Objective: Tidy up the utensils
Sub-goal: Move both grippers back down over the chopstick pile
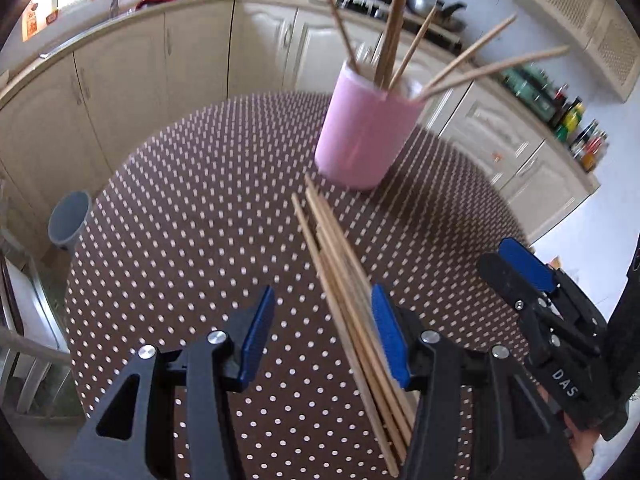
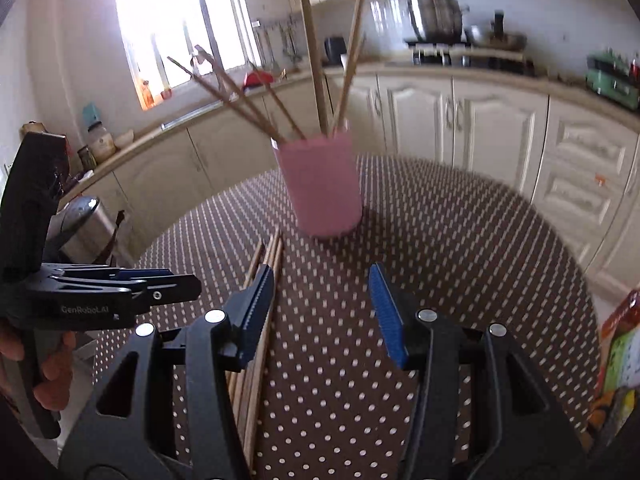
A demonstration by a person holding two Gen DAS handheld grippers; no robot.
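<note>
We see the pink cup holding several upright chopsticks; a loose chopstick bundle lies on the dotted tablecloth just before it. Our left gripper and right gripper stand half open, gripping nothing; only the left view shows the grey bin.

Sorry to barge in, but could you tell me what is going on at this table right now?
A person holds a two-finger tool in each hand and is sorting chopsticks. Several already stand in the pink cup on the polka-dot tablecloth. A bundle of loose chopsticks lies flat in front of it. The left tool is open above the bundle's near end, with nothing gripped. The right tool is open too, with the bundle beside its left finger. Neither holds anything yet.
</note>
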